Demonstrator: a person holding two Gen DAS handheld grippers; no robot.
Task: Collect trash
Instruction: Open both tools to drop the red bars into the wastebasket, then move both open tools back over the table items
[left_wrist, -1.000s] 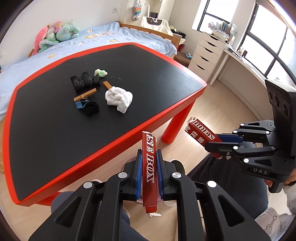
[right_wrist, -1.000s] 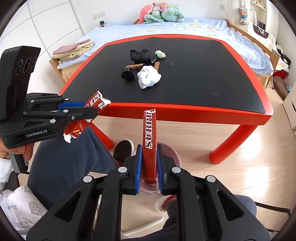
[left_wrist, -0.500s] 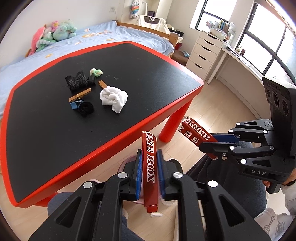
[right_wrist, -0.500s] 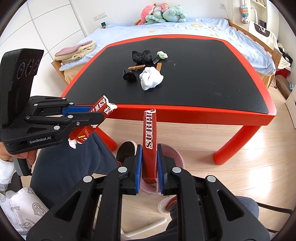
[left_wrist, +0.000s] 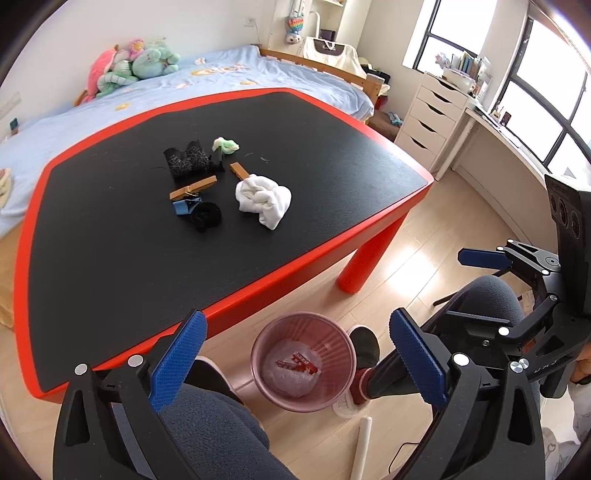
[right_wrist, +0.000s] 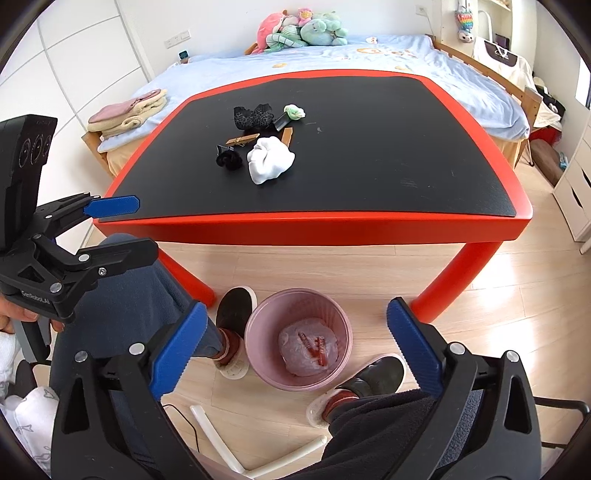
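Left gripper and right gripper are both hanging over the pink bin, jaws opening wide with nothing between them. Two red wrappers are lying inside the bin, on the floor between the person's shoes, just beside the red table.

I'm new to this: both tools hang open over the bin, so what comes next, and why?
Probably lift one tool back toward the table, likely for the white wad. Both tools' jaws are opening with nothing between them, red scraps lie in the bin, and clutter remains.
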